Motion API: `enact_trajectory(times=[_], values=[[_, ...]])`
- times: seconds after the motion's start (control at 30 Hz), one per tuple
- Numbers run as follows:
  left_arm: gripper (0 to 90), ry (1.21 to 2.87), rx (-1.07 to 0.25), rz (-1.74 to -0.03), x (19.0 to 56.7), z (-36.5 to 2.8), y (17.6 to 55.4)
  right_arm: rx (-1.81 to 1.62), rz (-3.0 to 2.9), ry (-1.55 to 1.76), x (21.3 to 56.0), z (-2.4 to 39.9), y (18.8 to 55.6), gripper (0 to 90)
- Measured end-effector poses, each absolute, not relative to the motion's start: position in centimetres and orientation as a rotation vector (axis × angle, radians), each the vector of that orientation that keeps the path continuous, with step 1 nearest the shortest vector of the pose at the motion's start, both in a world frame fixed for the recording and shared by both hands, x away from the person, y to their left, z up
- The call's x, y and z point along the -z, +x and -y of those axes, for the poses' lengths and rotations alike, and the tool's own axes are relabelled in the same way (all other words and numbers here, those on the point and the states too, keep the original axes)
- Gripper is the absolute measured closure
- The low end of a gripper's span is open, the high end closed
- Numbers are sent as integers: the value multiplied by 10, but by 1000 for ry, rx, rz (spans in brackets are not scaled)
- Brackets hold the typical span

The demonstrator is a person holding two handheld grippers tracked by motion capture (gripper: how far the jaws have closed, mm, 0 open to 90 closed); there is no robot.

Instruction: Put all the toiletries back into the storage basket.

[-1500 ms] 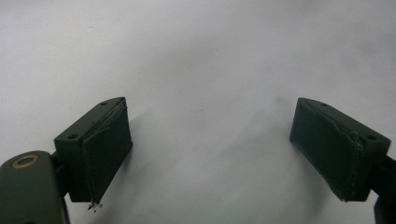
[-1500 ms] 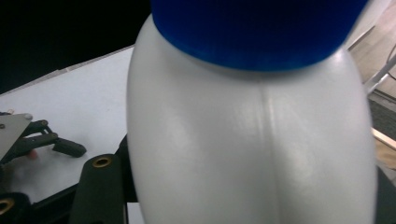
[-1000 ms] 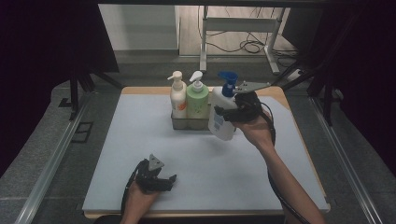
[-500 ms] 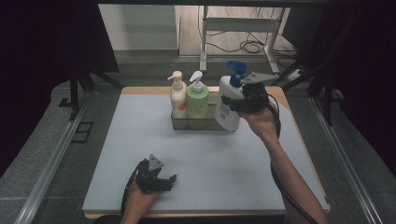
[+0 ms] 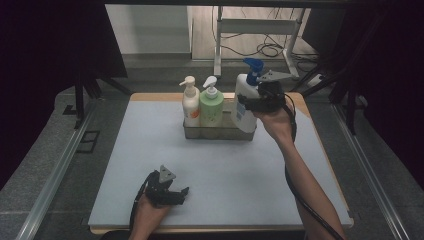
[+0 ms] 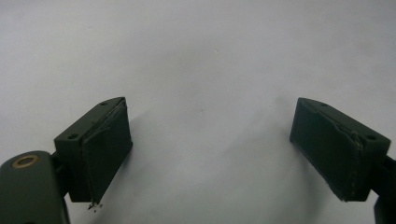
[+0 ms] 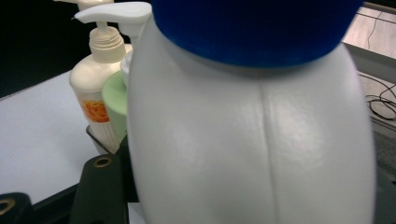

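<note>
**Counter and what rests on it**

Counter [image 5: 225, 175]: square top under a pale blue-grey mat; a wooden edge shows along the far side and the right-hand rim. Surface plain, unmarked.

Metal caddy [image 5: 220, 132]: stands directly on the mat, near the far edge, about midway across. Open-topped, grey, low walls. A cream pump bottle [image 5: 190, 102] stands upright in its left end, a green pump bottle [image 5: 211, 105] upright just beside it, the two touching or nearly so.

Left gripper [image 5: 165, 187]: rests low on the mat near the front edge, left of centre, well apart from the caddy; its jaws stand wide with bare mat between them.
</note>
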State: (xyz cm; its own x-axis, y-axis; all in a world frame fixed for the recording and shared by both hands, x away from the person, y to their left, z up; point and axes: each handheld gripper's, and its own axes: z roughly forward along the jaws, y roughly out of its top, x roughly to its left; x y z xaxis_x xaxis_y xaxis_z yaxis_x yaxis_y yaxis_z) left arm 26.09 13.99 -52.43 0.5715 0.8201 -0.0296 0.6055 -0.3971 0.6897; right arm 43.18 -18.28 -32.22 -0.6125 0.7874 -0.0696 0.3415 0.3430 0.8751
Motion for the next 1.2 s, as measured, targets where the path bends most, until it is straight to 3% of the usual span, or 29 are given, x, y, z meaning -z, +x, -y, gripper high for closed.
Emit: enact_trajectory(times=[1.2], values=[[121, 2139, -415, -1134, 524, -140, 261, -1146, -2065, 1064, 341, 165, 483, 380]])
